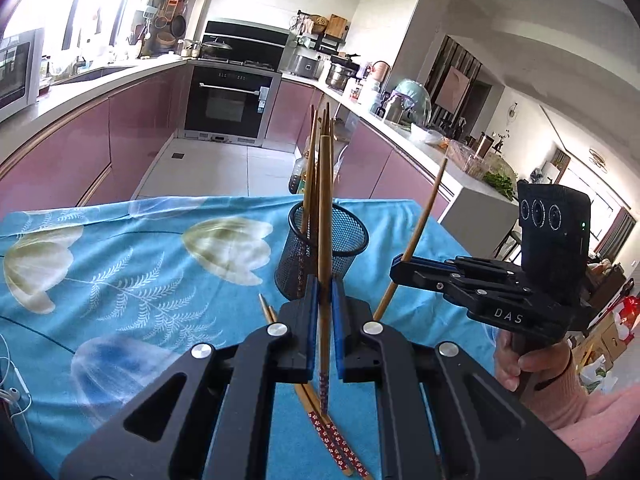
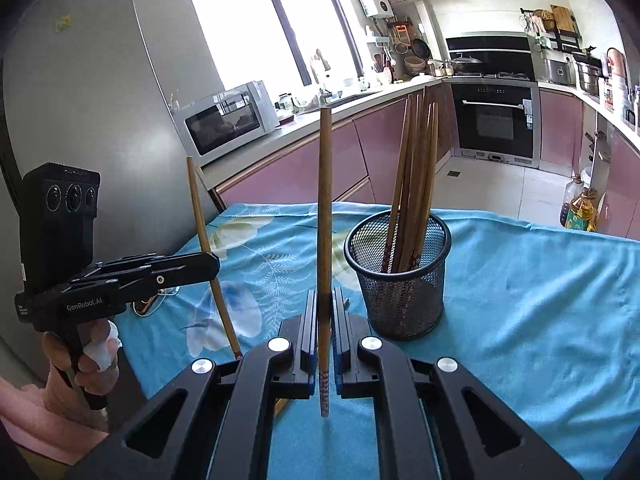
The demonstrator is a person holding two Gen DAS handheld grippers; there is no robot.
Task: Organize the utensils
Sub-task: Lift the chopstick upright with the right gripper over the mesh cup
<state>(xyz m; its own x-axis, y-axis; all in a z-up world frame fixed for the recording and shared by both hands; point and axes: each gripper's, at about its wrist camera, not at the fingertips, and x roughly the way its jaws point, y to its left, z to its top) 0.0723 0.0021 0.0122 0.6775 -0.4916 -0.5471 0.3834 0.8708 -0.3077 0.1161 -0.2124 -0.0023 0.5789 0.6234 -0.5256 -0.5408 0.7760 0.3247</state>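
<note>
Both tongs pinching one chopstick each: left tongs (image 1: 324,300) on left chopstick (image 1: 325,216), right tongs (image 2: 325,312) on right chopstick (image 2: 325,208), both raised above desk (image 2: 540,280).
Mesh cup (image 2: 398,276) on desk just ahead, already holds bundle.
Two loose chopsticks (image 1: 340,444) on cloth below left tongs.
Step, my read: drop into cup. One at a time, patterned end down, centre over rim, release low, avoid bundle.
Text: "DAS" on right unit, "GenRobot.AI" on left.
</note>
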